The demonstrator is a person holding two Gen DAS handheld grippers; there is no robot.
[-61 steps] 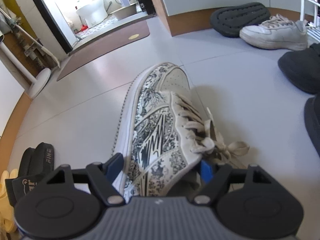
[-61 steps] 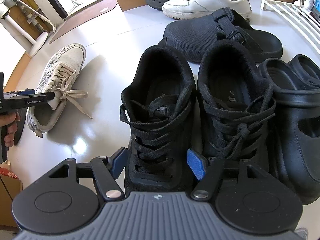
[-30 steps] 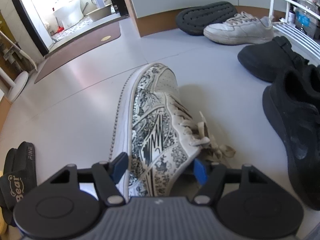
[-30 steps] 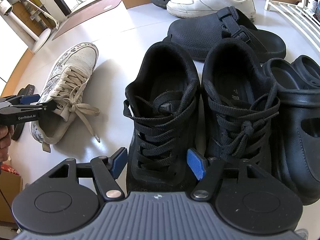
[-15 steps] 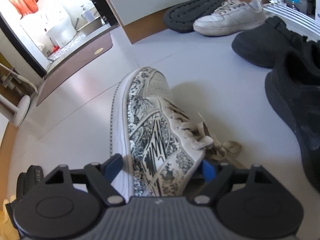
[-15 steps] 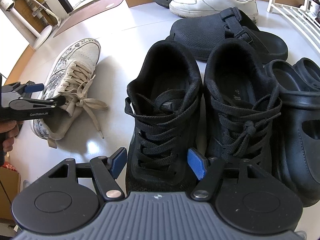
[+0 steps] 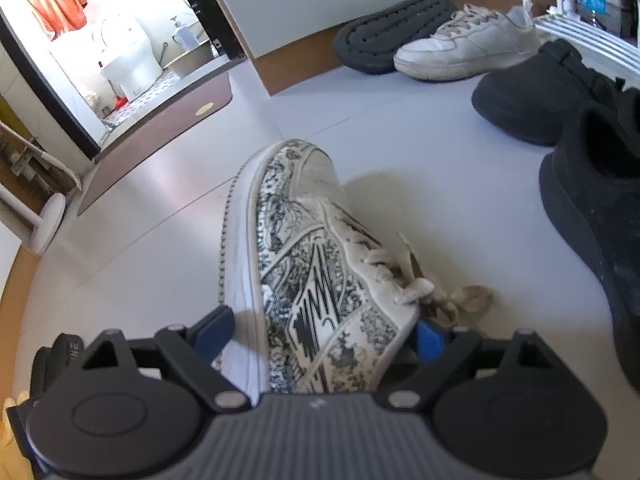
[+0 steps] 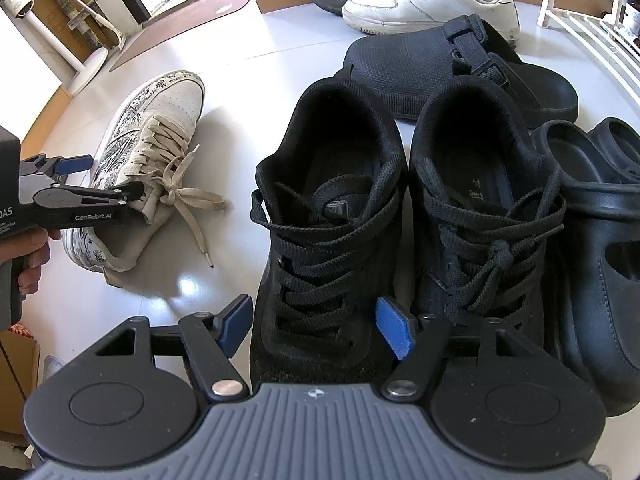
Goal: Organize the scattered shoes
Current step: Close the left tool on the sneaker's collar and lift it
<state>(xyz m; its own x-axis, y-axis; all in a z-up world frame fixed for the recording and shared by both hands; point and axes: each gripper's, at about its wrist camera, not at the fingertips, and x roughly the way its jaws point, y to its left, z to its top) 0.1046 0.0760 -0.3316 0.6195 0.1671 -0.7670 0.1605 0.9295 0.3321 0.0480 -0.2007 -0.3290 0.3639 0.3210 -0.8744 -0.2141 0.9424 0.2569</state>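
Release underway: our left gripper [image 7: 322, 334] jaws have just been opening, patterned sneaker [image 7: 312, 276] between them on the floor, left pad clear. We judge it placed. Right gripper [image 8: 316, 326] wide, straddling the left black sneaker [image 8: 324, 216] toe, not squeezing.

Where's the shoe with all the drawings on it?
The patterned sneaker lies on the floor at the left of the right wrist view, apart from the black lace-up pair, between the left gripper's open fingers.
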